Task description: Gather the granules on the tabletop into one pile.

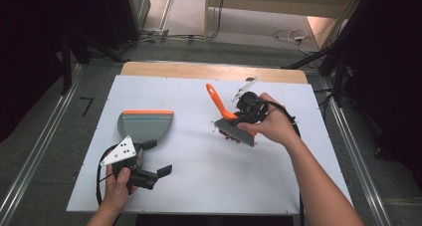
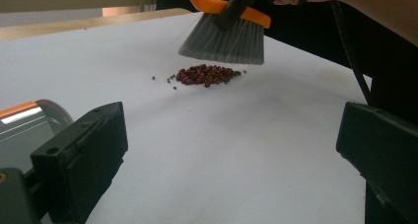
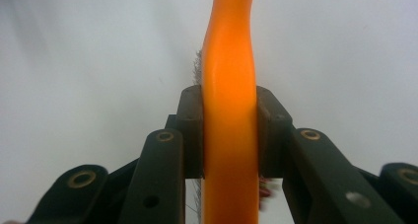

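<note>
Closest to the person, the left gripper [image 1: 157, 159] sits low over the white table [image 1: 199, 186] with its jaws spread wide and nothing between them. Just beyond its fingertips, off to their left, lies the grey dustpan [image 1: 144, 126] with its orange lip [image 1: 148, 112] on the far edge; its near end lies close by the jaws, though I cannot tell whether they touch it. It looks like thin moulded plastic, light and stiff, likely to skate on this smooth top if pushed, so I would take it by that near end and press it down.

Further across, the right gripper [image 1: 234, 117] has its fingers [image 3: 193, 130] pinched hard on the orange back of the hand brush [image 1: 234, 129], one pad on each flat side, just where the handle [image 1: 215, 99] meets the head. That seems the right spot: the plastic is rigid and slick, but gripped low beside the bristles it should not twist. The bristles [image 2: 224, 44] are soft and splay easily, hanging just clear of the table.

Right beneath those bristles, below the right fingers, is the little heap of dark red beans [image 2: 207, 75], with a few strays [image 2: 170, 80] off towards the dustpan side. They are small, hard and round, apt to roll and scatter, so light, short strokes should serve better than a heavy sweep.
</note>
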Action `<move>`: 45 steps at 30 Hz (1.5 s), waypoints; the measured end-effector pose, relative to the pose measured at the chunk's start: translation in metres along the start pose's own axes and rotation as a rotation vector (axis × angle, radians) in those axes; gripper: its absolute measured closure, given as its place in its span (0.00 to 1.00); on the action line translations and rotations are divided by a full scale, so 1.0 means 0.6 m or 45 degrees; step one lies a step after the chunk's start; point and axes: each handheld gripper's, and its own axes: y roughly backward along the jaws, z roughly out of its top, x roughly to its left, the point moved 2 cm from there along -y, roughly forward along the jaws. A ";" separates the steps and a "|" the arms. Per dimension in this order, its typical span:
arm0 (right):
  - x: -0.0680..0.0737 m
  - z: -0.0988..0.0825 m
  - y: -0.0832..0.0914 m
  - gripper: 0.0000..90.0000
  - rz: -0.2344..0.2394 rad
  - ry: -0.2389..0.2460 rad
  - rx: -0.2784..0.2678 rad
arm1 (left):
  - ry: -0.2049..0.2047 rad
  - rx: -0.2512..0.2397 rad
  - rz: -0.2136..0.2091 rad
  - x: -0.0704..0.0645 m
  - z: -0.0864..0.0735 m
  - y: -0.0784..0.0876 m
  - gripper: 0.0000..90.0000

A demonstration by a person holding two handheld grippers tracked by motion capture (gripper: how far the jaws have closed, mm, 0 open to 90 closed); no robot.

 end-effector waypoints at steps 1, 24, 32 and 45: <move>0.004 0.006 -0.004 0.76 0.038 -0.061 -0.021 | 0.001 0.002 0.000 0.000 0.000 0.000 0.00; -0.052 0.022 -0.120 0.75 0.007 -0.849 0.004 | -0.006 -0.002 -0.008 0.000 0.001 0.003 0.00; -0.058 -0.013 -0.099 0.75 -0.038 -0.880 -0.004 | -0.011 0.003 -0.005 -0.002 0.001 0.001 0.00; -0.070 -0.049 -0.079 0.75 -0.051 -0.905 -0.007 | -0.007 -0.001 -0.007 -0.001 0.001 0.002 0.00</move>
